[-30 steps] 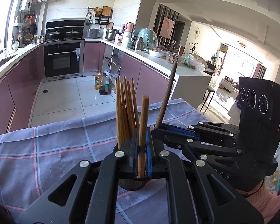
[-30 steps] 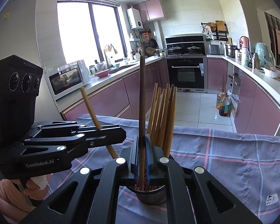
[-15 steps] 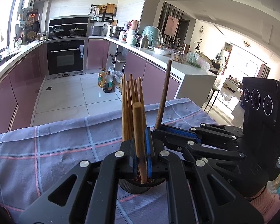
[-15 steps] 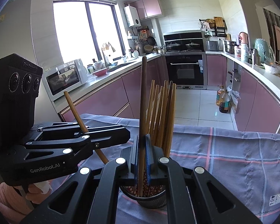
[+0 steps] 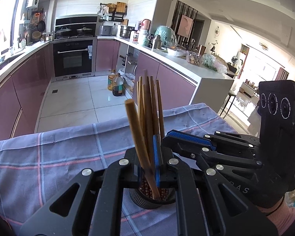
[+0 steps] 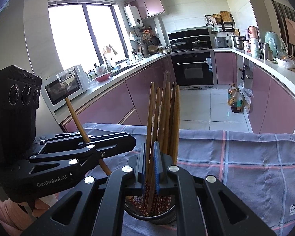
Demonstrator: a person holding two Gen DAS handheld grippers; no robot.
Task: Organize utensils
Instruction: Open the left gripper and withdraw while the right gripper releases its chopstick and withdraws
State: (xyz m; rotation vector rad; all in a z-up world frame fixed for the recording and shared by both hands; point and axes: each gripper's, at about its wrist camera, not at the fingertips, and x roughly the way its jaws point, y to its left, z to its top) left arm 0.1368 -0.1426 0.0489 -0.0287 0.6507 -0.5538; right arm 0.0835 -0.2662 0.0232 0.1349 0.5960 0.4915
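Observation:
A dark mesh utensil holder point(image 5: 151, 199) point(image 6: 150, 214) stands on the checked cloth and holds several wooden chopsticks point(image 5: 150, 106) point(image 6: 167, 118). My left gripper point(image 5: 148, 167) sits over the holder, shut on a light wooden chopstick point(image 5: 136, 131) that leans left with its tip inside the holder. In the right wrist view that chopstick point(image 6: 76, 118) pokes up through the left gripper point(image 6: 125, 143). My right gripper point(image 6: 149, 165) is slightly open just above the holder; a chopstick point(image 6: 152, 151) stands loose between its pads. The right gripper shows at the right in the left wrist view point(image 5: 186, 137).
The blue-grey checked cloth point(image 5: 49, 153) point(image 6: 245, 167) covers the table. Its far edge drops to the kitchen floor. Pink cabinets, an oven point(image 6: 193, 68) and oil bottles point(image 5: 116, 84) stand beyond.
Both grippers came lower over the holder. The right gripper's chopstick dropped into the holder and the jaws parted. The left chopstick sank into the holder and tilted left.

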